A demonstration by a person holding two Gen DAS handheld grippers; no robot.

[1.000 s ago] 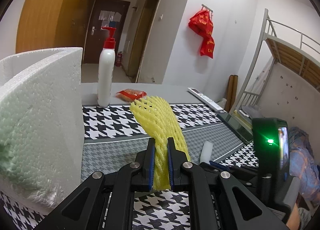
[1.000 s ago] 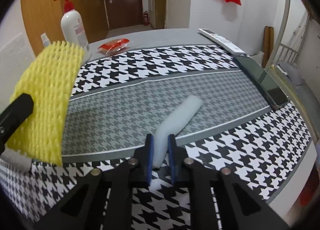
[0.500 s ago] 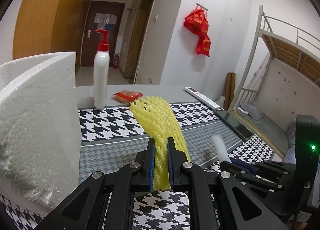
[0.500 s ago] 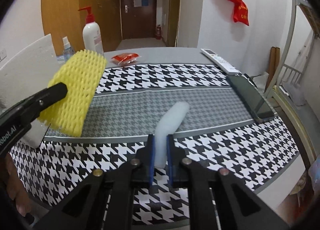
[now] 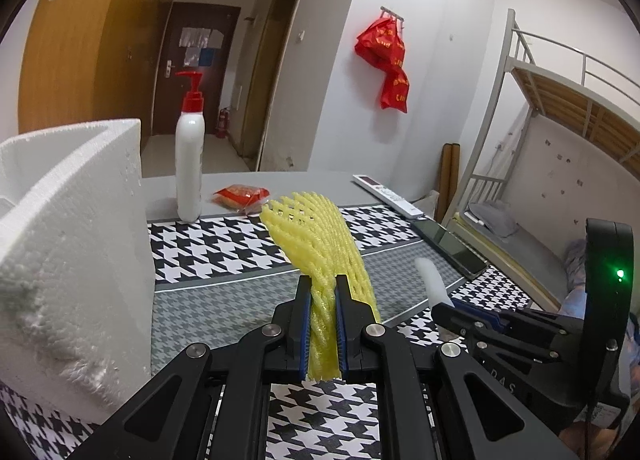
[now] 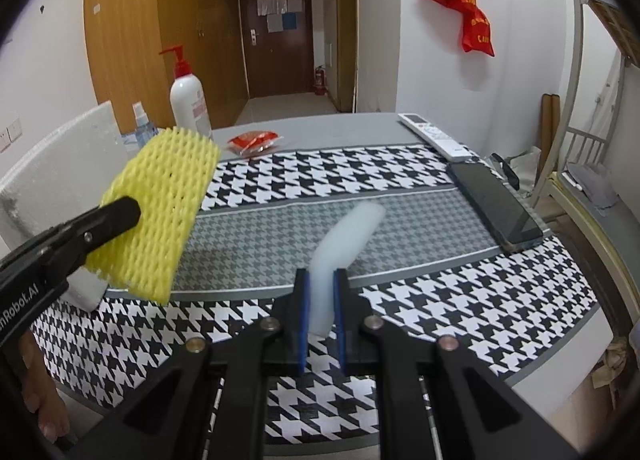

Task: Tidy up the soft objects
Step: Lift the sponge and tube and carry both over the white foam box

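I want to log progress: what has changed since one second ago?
The right gripper has lifted the white foam piece off the table. The left gripper has also risen with the yellow foam net. Both grips, the pump bottle and the white foam box are unchanged.

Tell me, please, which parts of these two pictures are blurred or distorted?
Right wrist view: the white foam strip is smeared by motion blur at its far end, while the yellow foam net stays sharp. Left wrist view: mostly sharp, but the fisheye lens bends the bunk bed frame, and black corners ring both pictures.
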